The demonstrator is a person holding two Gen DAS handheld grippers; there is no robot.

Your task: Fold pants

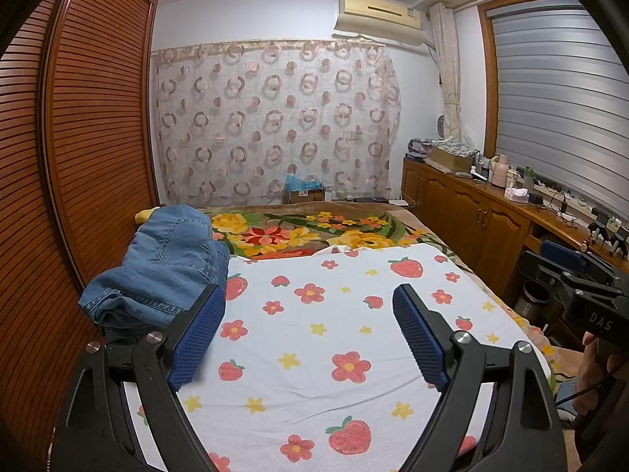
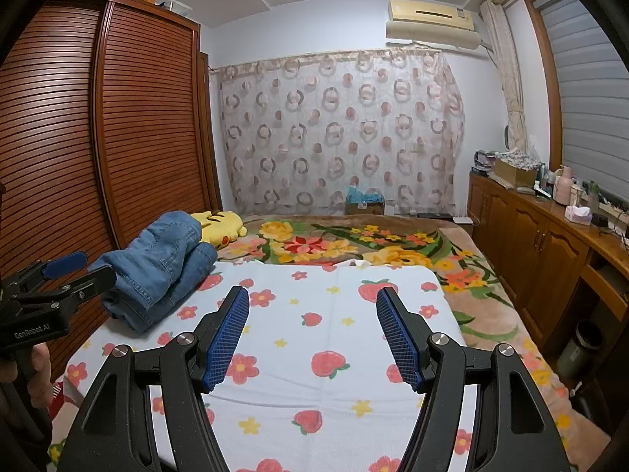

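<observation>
Open strawberry sheet [image 2: 334, 354] ahead, folded jeans [image 2: 165, 267] bulking left, wardrobe [image 2: 137, 118] beyond

white letters "das" stand on the black body of the right gripper [image 1: 566, 263], seen at the frame's edge; "genrobot.ai" is printed in white on the black body of the left gripper [image 2: 74, 267].

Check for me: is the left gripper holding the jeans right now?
No. The left gripper has its jaws spread wide over the strawberry sheet, while the jeans lie bundled beside it, ungripped.

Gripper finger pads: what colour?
Blue, textured pads on black fingers; clearest in the right wrist view.
</observation>
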